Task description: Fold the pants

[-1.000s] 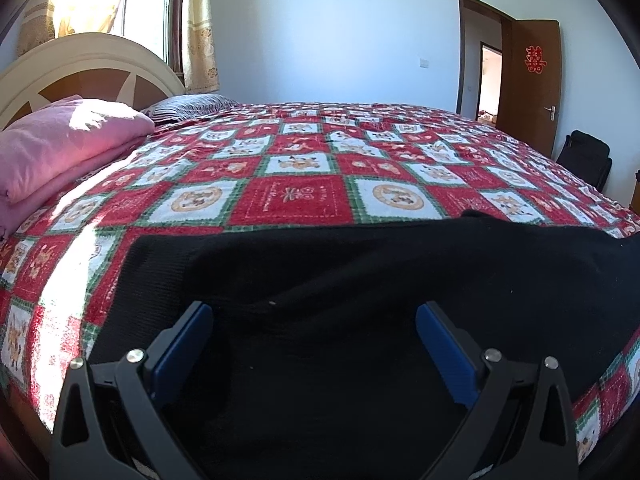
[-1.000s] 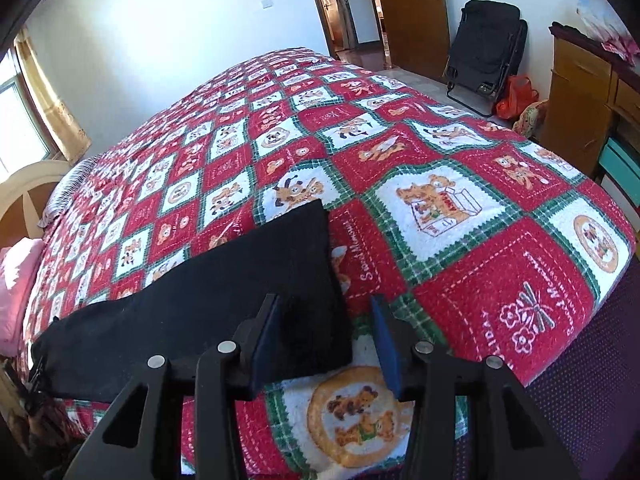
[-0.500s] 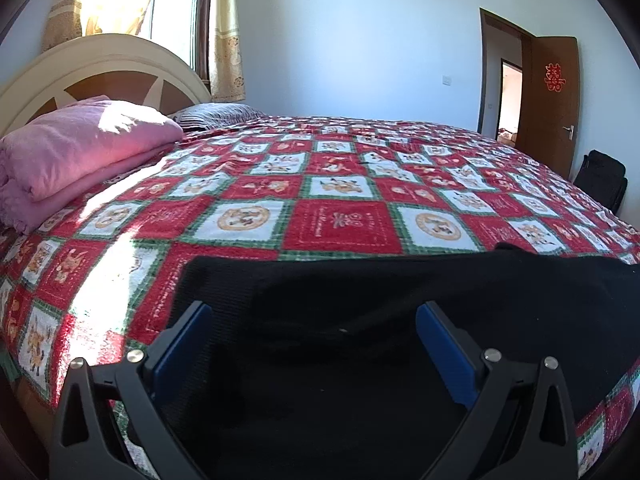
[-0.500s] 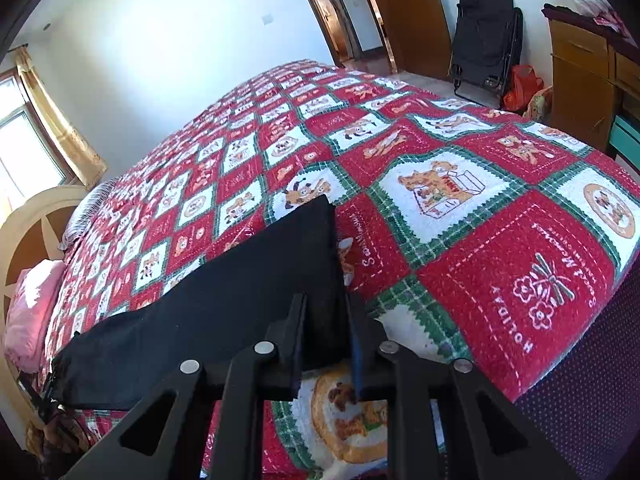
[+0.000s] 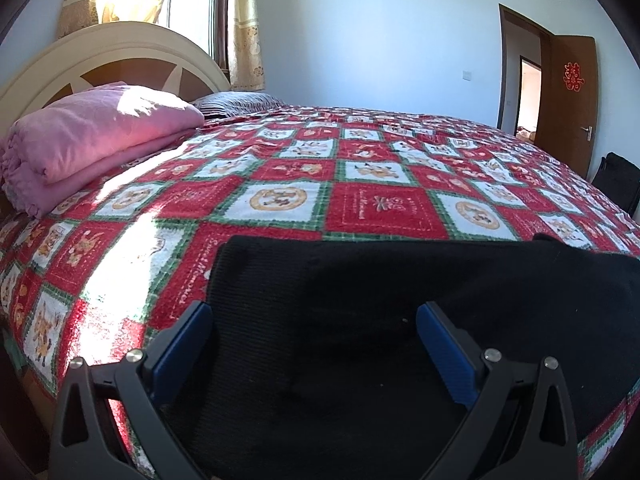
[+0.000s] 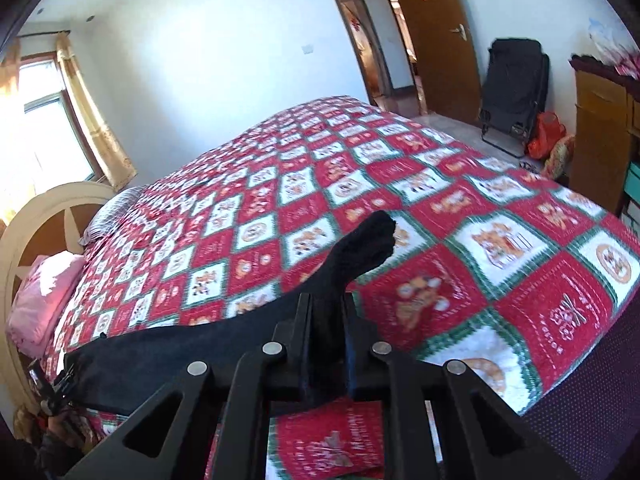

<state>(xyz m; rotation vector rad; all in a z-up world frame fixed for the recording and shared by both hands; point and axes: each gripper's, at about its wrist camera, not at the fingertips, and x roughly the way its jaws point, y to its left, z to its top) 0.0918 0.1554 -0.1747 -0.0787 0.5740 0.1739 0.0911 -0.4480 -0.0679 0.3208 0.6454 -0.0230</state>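
Black pants [image 6: 160, 352], hem lifted in right tongs [image 6: 326, 344]

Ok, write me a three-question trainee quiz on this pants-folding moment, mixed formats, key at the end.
1. True or false: the left gripper is shut on the pants.
2. Multiple choice: which part of the pants is raised off the quilt? A) the end at the right gripper B) the end nearer the headboard C) none
3. Fill in: the folded blanket lying by the headboard is ____ in colour.

Key: 1 false, its jaws stand wide open over the fabric. 2 A, the right gripper is shut on that end and it sticks up. 3 pink.
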